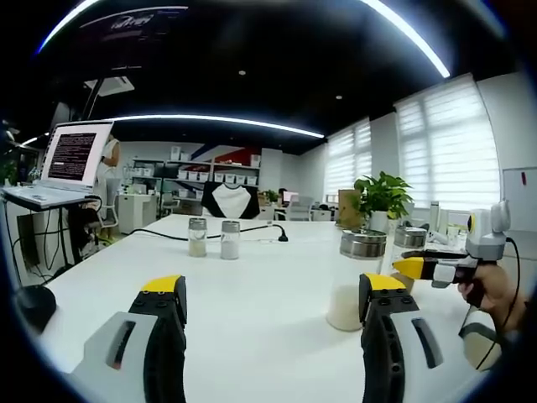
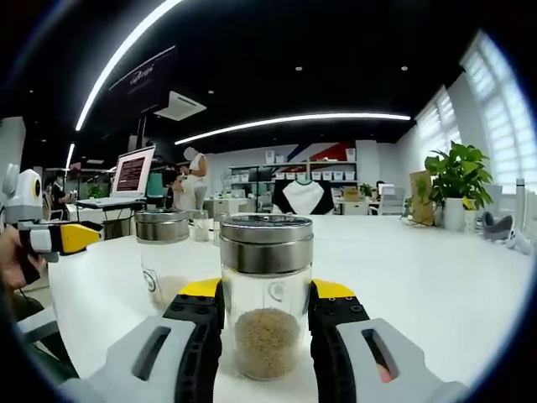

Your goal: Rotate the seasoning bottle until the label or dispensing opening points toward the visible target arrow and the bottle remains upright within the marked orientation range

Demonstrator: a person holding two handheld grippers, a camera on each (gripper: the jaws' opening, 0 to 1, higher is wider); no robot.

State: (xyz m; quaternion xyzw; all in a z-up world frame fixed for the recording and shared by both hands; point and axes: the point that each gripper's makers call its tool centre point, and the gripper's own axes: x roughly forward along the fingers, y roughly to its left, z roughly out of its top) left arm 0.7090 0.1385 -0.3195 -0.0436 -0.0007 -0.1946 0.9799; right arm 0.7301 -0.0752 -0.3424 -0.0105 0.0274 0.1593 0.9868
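Right gripper [image 2: 266, 323]: jaws stand either side of a glass seasoning bottle [image 2: 266, 294], apparently pressed to its walls, so I read it as clamped on the bottle. The bottle is upright on the white table [image 2: 436, 285], metal cap level, a brownish granular fill low in the glass. Just behind and to its left in the right gripper view stands a second jar [image 2: 162, 252] with pale contents and a small label.

Left gripper [image 1: 273, 323]: jaws spread wide with nothing between them, hovering low over the table. In the left gripper view the jar with white fill [image 1: 357, 281] sits just ahead of its right jaw, apart from it. Two small shakers [image 1: 213, 238] stand well back along a black cable [image 1: 168, 235]. A laptop [image 1: 71, 164] is on a stand at the table's far edge, and a potted plant [image 1: 382, 197] is near the window.

Step in hand, by my judgement: bottle gripped, rotation about to begin or under way. No target arrow is legible on the tabletop; the fisheye may simply be hiding it. Next move calls for turning about the vertical axis without tilting, and locating the arrow first.
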